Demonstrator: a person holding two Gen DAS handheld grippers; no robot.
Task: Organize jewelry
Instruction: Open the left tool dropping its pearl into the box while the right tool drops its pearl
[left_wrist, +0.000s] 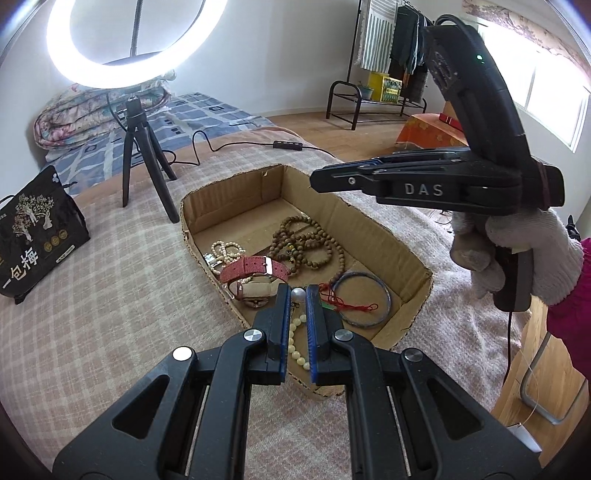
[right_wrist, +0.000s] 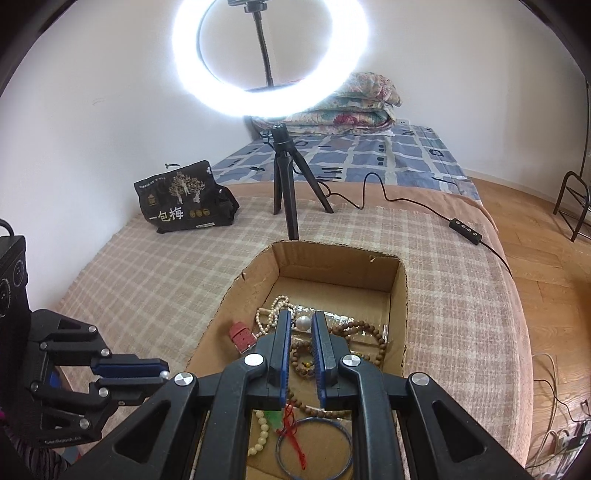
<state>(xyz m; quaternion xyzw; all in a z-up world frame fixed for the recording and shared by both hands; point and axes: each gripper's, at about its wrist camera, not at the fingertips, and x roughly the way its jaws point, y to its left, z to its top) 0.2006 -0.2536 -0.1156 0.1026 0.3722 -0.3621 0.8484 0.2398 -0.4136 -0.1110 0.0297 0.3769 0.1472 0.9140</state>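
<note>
An open cardboard box (left_wrist: 373, 225) on the bed holds jewelry: a brown bead necklace (left_wrist: 314, 240), a white bead bracelet (left_wrist: 227, 251), a red-strap watch (left_wrist: 255, 271), a blue bangle (left_wrist: 364, 303) and a red cord (left_wrist: 347, 301). My left gripper (left_wrist: 298, 293) is shut on a pearl (left_wrist: 298, 294) above the box's near end. My right gripper (right_wrist: 300, 321) is shut on another pearl (right_wrist: 303, 322) over the box (right_wrist: 400, 295). In the left wrist view the right gripper (left_wrist: 325, 178) hovers above the box's right side. In the right wrist view the left gripper (right_wrist: 164, 373) is at lower left.
A ring light on a black tripod (right_wrist: 286, 173) stands behind the box, its cable and remote (right_wrist: 465, 227) trailing right. A black snack bag (right_wrist: 183, 199) sits at the back left. Folded quilts (right_wrist: 351, 107) lie beyond. The bed edge and wooden floor (right_wrist: 546, 295) are to the right.
</note>
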